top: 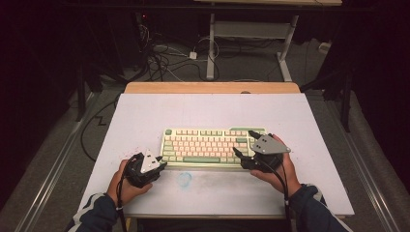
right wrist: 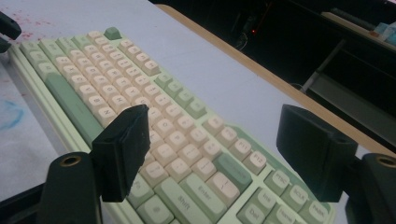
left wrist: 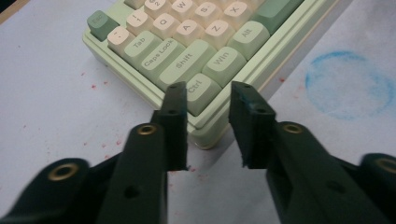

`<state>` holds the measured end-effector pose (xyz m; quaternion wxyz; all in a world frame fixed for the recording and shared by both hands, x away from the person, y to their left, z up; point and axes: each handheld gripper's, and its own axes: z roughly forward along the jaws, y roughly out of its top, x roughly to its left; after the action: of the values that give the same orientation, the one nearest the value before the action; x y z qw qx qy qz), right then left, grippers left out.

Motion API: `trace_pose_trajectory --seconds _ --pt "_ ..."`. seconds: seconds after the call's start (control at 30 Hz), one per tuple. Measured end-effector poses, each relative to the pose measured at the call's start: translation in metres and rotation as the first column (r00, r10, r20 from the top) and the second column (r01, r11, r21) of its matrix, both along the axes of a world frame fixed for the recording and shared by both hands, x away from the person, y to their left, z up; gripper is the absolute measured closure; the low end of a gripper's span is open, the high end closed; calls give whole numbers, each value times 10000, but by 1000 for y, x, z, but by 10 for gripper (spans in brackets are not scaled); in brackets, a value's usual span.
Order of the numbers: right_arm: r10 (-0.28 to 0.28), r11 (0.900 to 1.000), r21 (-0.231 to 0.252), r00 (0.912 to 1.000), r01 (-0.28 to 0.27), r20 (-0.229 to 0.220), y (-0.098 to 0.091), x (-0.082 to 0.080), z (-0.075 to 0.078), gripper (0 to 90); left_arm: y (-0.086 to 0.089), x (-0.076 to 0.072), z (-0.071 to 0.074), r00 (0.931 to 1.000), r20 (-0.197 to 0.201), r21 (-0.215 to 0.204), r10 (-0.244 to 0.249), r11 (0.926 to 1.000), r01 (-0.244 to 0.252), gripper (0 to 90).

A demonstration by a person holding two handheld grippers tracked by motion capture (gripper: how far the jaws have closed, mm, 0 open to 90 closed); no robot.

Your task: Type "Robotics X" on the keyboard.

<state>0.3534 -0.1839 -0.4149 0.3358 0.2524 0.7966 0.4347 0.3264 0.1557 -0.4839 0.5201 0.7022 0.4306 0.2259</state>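
Two grippers sit at opposite ends of one keyboard. Left gripper: jaws narrowed with a gap between them, nothing held, tips poised just off the keyboard's near-left corner by the Ctrl key; whether the tips touch the case is unclear. Right gripper: jaws wide apart, holding nothing, hovering above the keyboard's right end over the Enter key area. Keyboard lies flat near the middle of the white table, long edge toward the person. One blue ring stain lies on the table in front of it. Far-corner key legends are too blurred to read.
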Motion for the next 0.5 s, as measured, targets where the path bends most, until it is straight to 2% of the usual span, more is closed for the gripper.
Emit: trace_pose_trajectory --seconds 0.27,0.47,0.5 --pt "-248 9997 -85 9995 250 188 -16 -18 -8 269 0 -2 5 9990 -298 -172 -339 9993 334 858" --pt "-414 9990 -189 9990 417 159 -27 -29 -18 269 -3 1 12 9980 -479 -365 -405 9986 388 870" --pt "-443 9987 -227 9989 447 157 -28 -30 -19 270 -4 2 12 9982 -439 -298 -415 9987 402 870"
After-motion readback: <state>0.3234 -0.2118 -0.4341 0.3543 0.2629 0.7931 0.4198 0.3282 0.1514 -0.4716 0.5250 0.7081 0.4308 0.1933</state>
